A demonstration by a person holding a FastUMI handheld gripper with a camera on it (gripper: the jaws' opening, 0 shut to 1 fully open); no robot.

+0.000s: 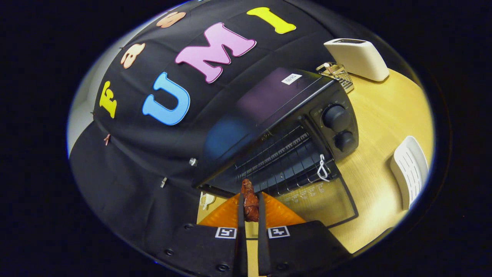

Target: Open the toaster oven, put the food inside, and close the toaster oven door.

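Looking forward along the fingers in the gripper view, the hand-held gripper [250, 209] is seen narrowed onto a small reddish-brown piece of food [250, 200], which is pinched between both fingers with its tip projecting just ahead of them. The food is held just short of the mouth of the black toaster oven [269, 111], whose door [326, 200] is already dropped open and lies flat toward the gripper. A wire rack [276, 157] is exposed inside the cavity; a small white tie or clip [322, 168] is noted at the rack's front edge. Two round knobs [338, 129] are seen on the control panel at the oven's far side. An orange tray or mat [226, 215] is noted beneath the fingers, on the pale wood worktop [384, 115].

Beyond the oven, a white slot toaster [357, 57] and a small wire basket [338, 73] are seen; a white slatted object [411, 169] rests on the worktop near the open door.

Step judged in hand: carrying the food in, with opening already done. The next move is judged to call for a level advance over the door lip, a release onto the rack well inside, then withdrawal before the door is lifted shut. Risk: the food catching the rack's front edge.
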